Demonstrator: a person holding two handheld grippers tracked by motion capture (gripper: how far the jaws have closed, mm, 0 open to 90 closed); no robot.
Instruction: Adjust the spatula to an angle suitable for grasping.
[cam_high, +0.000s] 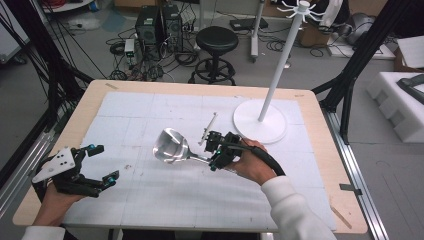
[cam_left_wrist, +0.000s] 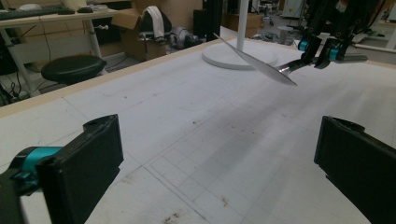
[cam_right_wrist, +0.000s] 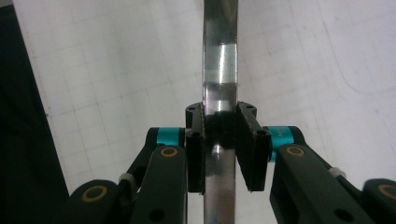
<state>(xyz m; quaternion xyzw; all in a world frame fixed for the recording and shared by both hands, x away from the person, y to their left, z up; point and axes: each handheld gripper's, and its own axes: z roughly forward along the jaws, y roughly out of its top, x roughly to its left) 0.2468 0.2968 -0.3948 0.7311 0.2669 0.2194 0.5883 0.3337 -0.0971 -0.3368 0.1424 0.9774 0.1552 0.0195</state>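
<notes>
A shiny, polished steel ladle (cam_high: 172, 146) with a round bowl is seen in the middle of the high view, held off the white gridded table mat (cam_high: 150, 115) by the right gripper (cam_high: 216, 150), which is clamped on its flat metal handle. In the right gripper view the black jaws are pressed against both sides of the handle (cam_right_wrist: 219, 84), which runs straight up out of the top edge of the frame, so the bowl gets cut off there. The lower end of the handle is lost behind the gripper body at the bottom.

Over in the left gripper view the ladle (cam_left_wrist: 261, 65) is caught edge-on in the upper right, so the bowl reads as a thin silver sliver and its depth can't really be made out. The right gripper (cam_left_wrist: 322, 49) is cropped by the top edge there.

The left gripper (cam_high: 102, 162) is parked at the lower left of the high view, jaws spread wide apart with nothing between them. Just bare mat is seen between its pads.

A white coat-stand-style rack with a round flat base (cam_high: 260, 120) is stood at the upper right of the mat, well apart from the ladle. A thin pale stick-like thing (cam_high: 209, 127) is lying just above the right gripper, too small to identify.
</notes>
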